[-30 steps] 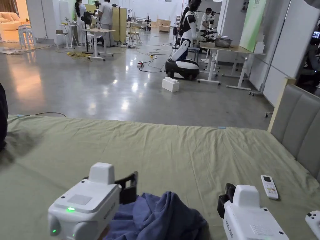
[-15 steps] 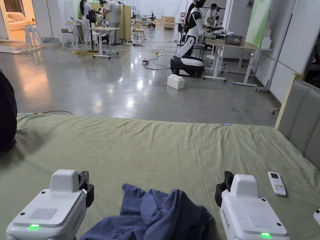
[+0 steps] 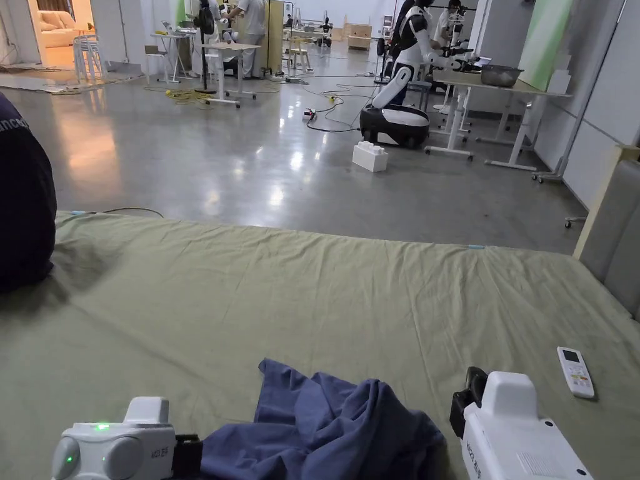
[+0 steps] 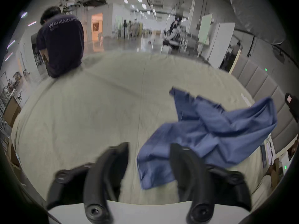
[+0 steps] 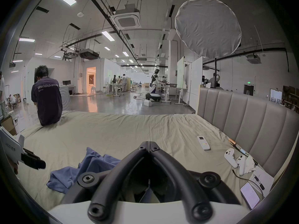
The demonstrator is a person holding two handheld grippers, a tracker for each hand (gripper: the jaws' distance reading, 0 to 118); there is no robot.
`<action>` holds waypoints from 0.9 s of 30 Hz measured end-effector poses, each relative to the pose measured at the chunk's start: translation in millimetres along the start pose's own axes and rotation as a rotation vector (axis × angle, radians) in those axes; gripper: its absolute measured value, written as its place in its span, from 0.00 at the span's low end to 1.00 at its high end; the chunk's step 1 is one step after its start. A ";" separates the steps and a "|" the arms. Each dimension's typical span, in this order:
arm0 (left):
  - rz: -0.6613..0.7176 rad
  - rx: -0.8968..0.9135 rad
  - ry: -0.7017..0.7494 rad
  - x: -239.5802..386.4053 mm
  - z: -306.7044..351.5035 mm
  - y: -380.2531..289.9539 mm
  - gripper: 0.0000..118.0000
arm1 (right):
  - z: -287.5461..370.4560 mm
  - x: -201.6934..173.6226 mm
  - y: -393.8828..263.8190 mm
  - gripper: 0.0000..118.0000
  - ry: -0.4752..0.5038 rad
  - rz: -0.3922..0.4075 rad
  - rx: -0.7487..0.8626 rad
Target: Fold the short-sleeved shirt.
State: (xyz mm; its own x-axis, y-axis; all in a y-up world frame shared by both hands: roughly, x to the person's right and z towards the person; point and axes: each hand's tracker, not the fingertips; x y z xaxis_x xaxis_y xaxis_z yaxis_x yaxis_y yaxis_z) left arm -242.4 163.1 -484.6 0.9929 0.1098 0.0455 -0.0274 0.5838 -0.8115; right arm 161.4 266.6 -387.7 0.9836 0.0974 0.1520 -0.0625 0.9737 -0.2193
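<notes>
One person (image 5: pixel 47 101) seated far left on bed (image 3: pixel 312 294). Left gripper (image 4: pixel 149 148): jaws apart, empty. One crumpled blue shirt (image 3: pixel 325 425) between two grippers, right of left fingertips. Right gripper (image 5: pixel 148 144): jaws together, empty. One remote (image 3: pixel 575 372) beyond, right.

free: bed sheet (image 3: pixel 312 294) beyond shirt (image 3: pixel 331 425) | obstacles: remote (image 3: pixel 575 372) right, seated person (image 3: pixel 25 200) far-left

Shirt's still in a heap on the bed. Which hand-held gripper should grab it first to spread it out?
Left, probably. The left hand-held gripper is open with the blue shirt's near edge at its jaws. The right hand-held gripper is shut, holds nothing, and points past the heap.
</notes>
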 end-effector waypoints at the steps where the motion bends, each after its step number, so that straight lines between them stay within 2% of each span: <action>1: 0.017 -0.027 0.004 -1.2 -8.4 -3.4 0.63 | -1.1 1.2 -2.7 0.00 0.000 0.001 -0.007; 7: 0.012 -0.159 0.039 3.6 -51.7 -24.8 0.63 | -5.8 9.9 -19.2 0.00 -0.017 -0.004 -0.054; 11: -0.142 -0.094 0.121 28.4 -49.3 -36.9 0.59 | -9.2 18.1 -32.2 0.00 -0.023 -0.009 -0.104; 13: -0.153 -0.081 0.104 35.7 -47.9 -37.3 0.42 | -14.2 22.7 -41.8 0.00 -0.002 -0.028 -0.180; 14: -0.163 -0.076 0.092 37.5 -47.1 -35.9 0.29 | -17.1 24.9 -48.0 0.00 0.006 -0.061 -0.234; 15: -0.167 -0.075 0.034 38.7 -46.3 -33.6 0.06 | -21.0 26.6 -51.1 0.00 0.022 -0.033 -0.243; 17: -0.160 -0.100 0.042 35.5 -45.9 -31.0 0.06 | -27.2 27.5 -62.8 0.01 0.040 -0.033 -0.321; 18: -0.156 -0.096 0.039 32.5 -42.5 -29.3 0.06 | -30.3 26.8 -68.5 0.10 0.066 -0.017 -0.378; 21: -0.087 -0.055 0.021 24.7 -31.7 -23.7 0.06 | -36.0 19.0 -87.3 0.56 0.147 0.019 -0.497; 25: -0.090 -0.035 -0.003 23.6 -20.9 -16.7 0.06 | -54.5 -7.2 -116.7 0.62 0.166 0.130 -0.569; 27: -0.096 -0.025 -0.007 23.8 -18.2 -15.2 0.06 | -68.2 -19.2 -126.8 0.63 0.192 0.141 -0.596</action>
State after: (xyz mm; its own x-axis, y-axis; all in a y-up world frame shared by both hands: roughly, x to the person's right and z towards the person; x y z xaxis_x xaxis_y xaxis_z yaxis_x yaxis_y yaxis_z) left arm -216.2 142.2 -481.8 0.9900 0.0597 0.1275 0.0708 0.5714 -0.8176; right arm 162.0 127.2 -428.5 0.9891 0.1233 -0.0805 -0.1427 0.6674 -0.7309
